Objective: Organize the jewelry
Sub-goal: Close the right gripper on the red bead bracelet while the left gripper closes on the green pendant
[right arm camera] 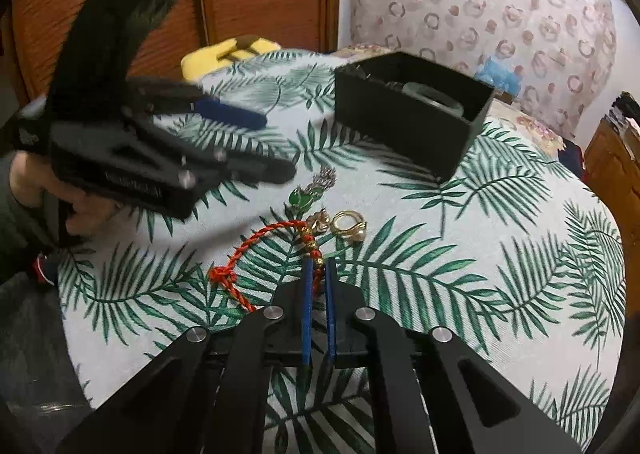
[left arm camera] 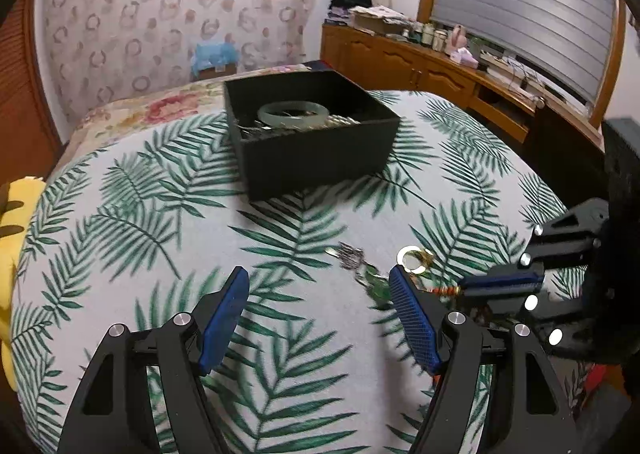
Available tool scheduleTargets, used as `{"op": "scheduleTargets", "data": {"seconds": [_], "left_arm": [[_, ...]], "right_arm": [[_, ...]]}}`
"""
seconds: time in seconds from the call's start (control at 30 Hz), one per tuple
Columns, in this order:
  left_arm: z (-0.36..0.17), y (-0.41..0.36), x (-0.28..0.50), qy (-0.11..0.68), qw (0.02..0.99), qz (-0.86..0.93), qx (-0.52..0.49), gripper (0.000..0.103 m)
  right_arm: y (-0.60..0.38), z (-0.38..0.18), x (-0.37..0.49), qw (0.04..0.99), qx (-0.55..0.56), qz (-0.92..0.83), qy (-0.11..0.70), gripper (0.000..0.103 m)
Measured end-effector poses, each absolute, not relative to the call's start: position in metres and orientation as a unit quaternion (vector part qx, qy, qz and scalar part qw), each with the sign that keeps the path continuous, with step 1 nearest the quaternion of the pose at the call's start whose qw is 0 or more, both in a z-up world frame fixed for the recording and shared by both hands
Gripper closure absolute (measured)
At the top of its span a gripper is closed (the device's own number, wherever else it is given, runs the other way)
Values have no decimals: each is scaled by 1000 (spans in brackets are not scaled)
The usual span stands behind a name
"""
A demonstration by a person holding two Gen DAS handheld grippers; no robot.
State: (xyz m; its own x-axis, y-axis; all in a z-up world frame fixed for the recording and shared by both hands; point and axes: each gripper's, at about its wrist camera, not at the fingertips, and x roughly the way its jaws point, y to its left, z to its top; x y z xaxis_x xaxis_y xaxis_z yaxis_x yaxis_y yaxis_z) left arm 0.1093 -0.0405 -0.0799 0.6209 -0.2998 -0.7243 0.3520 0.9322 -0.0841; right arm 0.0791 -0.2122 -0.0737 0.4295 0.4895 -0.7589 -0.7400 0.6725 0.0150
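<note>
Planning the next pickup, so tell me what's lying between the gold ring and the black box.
Nothing: in the right wrist view only bare leaf-print cloth stretches from the gold ring up to the black box. The green pendant lies off to the left.

Home bedroom: bed, wooden dresser.

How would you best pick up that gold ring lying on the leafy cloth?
Probably by the band of the gold ring, coming straight down from above with one finger inside the hoop and one outside. It lies nearly flat on the cloth, hole upward, beside the red cord bracelet, so a side approach offers little to pinch.
</note>
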Motion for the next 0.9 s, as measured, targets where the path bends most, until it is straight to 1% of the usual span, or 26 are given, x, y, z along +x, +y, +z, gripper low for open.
{"op": "scheduleTargets", "data": {"seconds": [0.03,0.1,0.13,0.2,0.27,0.33,0.4,0.63,0.67,0.7,0.77,0.9], "left_arm": [[-81,-43,109,398,898,-184,35,43],[-82,-49,109,400,895,-190,41,52],[-83,-52,108,401,894,-193,42,54],[-84,-57,108,403,892,-198,47,61],[-85,-63,108,405,890,-203,51,63],[-86,-66,108,406,889,-204,56,63],[-87,-69,109,409,887,-205,60,67],[-90,-76,108,409,887,-198,81,68],[-90,-76,107,408,888,-197,84,70],[-91,-77,108,409,887,-196,87,81],[-93,-76,108,411,886,-193,91,90],[-92,-70,106,409,888,-195,83,90]], "right_arm": [[-218,-70,78,834,-154,369,380,96],[-225,-64,77,840,-145,365,375,96],[-231,-62,76,844,-142,359,372,96],[-238,-60,76,849,-138,352,369,96],[-247,-59,78,853,-131,346,369,96],[-252,-58,79,855,-126,341,369,96],[-255,-58,81,857,-124,339,368,96],[-257,-59,79,859,-122,337,364,96],[-257,-59,79,860,-121,337,364,96],[-257,-58,79,860,-121,337,364,96],[-258,-58,79,861,-121,336,362,96],[-259,-56,79,862,-121,336,360,96]]}}
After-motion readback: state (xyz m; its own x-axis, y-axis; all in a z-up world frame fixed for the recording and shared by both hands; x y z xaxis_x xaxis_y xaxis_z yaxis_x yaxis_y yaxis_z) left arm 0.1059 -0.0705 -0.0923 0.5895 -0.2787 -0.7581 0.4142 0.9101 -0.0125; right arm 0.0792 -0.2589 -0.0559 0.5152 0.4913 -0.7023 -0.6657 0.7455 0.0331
